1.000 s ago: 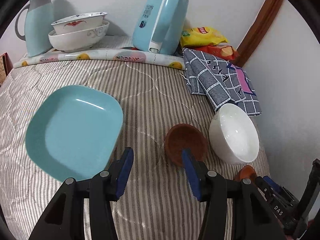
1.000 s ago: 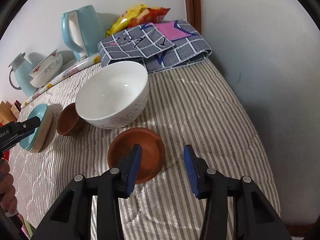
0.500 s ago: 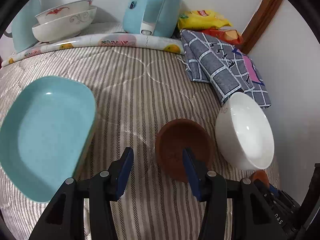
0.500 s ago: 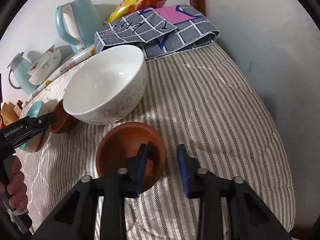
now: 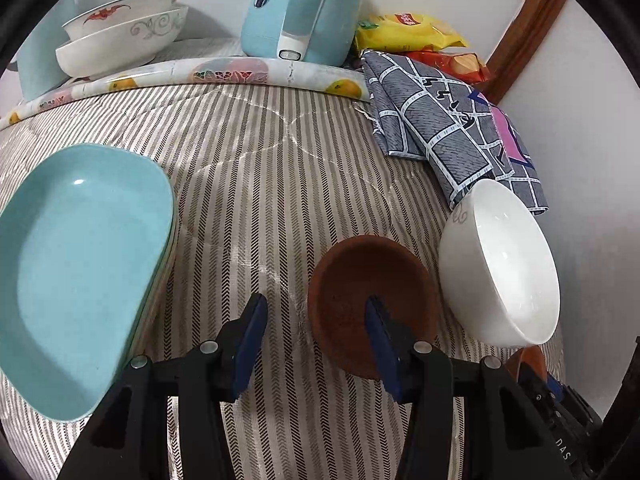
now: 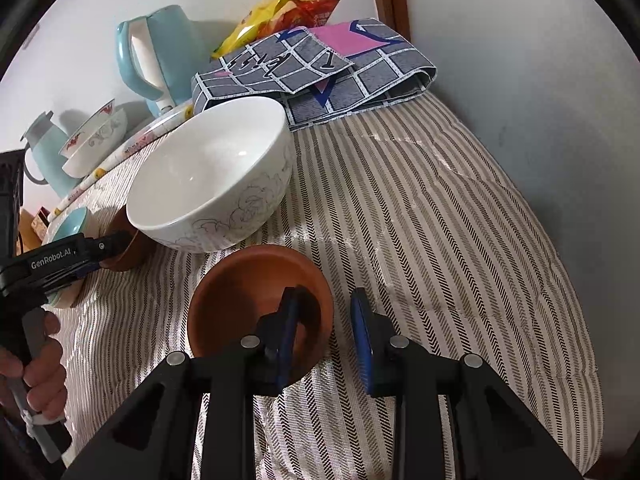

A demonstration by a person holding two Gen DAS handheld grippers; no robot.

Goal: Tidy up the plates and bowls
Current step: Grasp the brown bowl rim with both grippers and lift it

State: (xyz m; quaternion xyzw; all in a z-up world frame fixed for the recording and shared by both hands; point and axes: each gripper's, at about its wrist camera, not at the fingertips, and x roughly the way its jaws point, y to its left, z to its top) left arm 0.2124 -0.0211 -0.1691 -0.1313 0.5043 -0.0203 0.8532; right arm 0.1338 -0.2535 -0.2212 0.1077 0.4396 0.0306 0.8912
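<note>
Two small brown bowls, a white bowl and a teal plate stack lie on a striped cloth. My left gripper (image 5: 316, 332) is open; its right finger sits inside one brown bowl (image 5: 360, 276), its left finger outside the rim. The white bowl (image 5: 500, 264) stands just right of it, the teal plates (image 5: 76, 268) to the left. My right gripper (image 6: 326, 332) is open but narrowed, straddling the right rim of the other brown bowl (image 6: 248, 292), left finger inside. The white bowl (image 6: 212, 172) stands just behind it.
Two stacked patterned bowls (image 5: 120, 36) and a light blue kettle (image 5: 304, 4) stand at the back on a floral mat. A folded checked cloth (image 5: 448, 120) and snack bags (image 5: 412, 32) lie at the back right. A wall runs close along the right.
Both grippers moved forward onto their brown bowls. The right gripper's jaws narrowed around its bowl's rim. The left gripper shifted right so its right finger is inside its bowl.
</note>
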